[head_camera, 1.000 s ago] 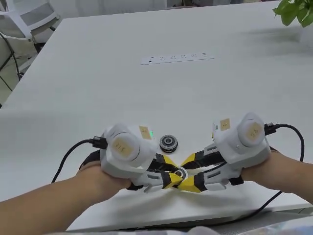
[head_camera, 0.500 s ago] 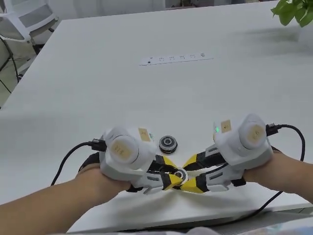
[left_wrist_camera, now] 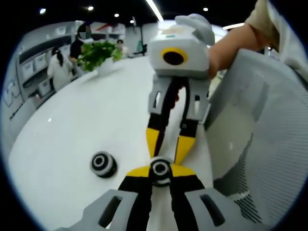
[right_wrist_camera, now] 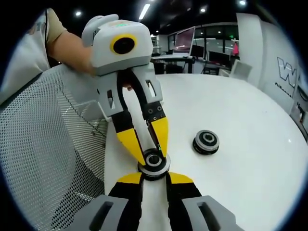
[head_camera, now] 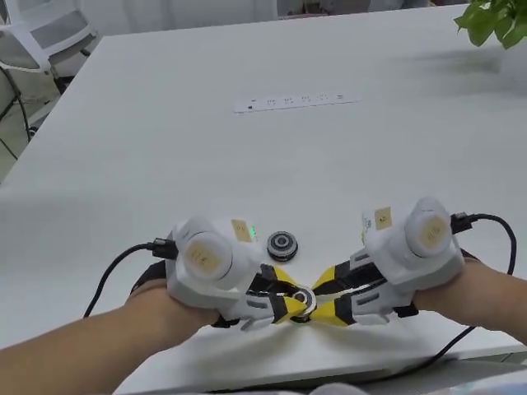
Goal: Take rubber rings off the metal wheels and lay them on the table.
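Just inside the tabletop (head_camera: 148,148)'s near edge, the left tongs (head_camera: 278,306) and right tongs (head_camera: 323,306) meet nose to nose, both clamped on one metal wheel (head_camera: 301,296). A second wheel (head_camera: 282,243) lies just beyond. Past it, bare tabletop runs to a socket strip (head_camera: 296,100), its markings unreadable.

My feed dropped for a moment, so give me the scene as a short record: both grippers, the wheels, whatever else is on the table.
Left hand-held gripper: shut on the held wheel
Right hand-held gripper: shut on the same wheel from the opposite side
Held wheel: between both jaw pairs, by the near edge of the table; black rubber ring appears on it
Second wheel: flat on the table just beyond the grippers, ring on, untouched
Power strip: farther back, mid-table
Plant: far right corner
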Motion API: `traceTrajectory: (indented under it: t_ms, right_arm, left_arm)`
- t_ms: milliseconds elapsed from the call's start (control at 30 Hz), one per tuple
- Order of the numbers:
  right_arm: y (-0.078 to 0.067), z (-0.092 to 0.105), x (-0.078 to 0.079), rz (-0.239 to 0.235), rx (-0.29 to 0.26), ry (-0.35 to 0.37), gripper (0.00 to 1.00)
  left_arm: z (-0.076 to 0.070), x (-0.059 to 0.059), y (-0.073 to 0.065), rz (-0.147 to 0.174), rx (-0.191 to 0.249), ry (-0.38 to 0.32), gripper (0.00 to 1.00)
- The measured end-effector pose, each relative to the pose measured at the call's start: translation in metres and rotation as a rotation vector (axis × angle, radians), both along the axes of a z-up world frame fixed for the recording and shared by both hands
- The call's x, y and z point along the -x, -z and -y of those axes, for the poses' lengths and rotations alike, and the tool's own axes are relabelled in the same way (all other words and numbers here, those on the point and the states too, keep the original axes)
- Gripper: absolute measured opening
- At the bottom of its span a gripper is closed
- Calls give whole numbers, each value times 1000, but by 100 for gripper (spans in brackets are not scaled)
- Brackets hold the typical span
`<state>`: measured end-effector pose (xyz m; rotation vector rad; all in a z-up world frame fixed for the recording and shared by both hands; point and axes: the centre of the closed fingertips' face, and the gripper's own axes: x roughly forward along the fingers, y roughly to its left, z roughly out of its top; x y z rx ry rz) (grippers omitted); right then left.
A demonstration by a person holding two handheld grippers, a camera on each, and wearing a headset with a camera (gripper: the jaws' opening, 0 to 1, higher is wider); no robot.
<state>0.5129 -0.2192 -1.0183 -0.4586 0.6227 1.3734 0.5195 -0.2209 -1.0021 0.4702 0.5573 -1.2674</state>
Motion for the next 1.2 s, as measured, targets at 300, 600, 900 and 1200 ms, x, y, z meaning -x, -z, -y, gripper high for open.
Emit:
traceTrajectory:
  t_ms: [300,600,900,1200]
  right_arm:
    - [1,3,0,-17,2,15,10]
    - [2,5,-1,-44,-2,39,3]
    - [2,7,-3,-103,-25,89,0]
    - [0,9,-4,-174,-53,145,0]
  left_arm:
    - [-1,0,0,1,0,-4,14]
    - [-1,0,0,3,0,-8,14]
    - [0,0,-1,6,-1,-6,14]
    - [-1,1,-1,7,-3,-8,14]
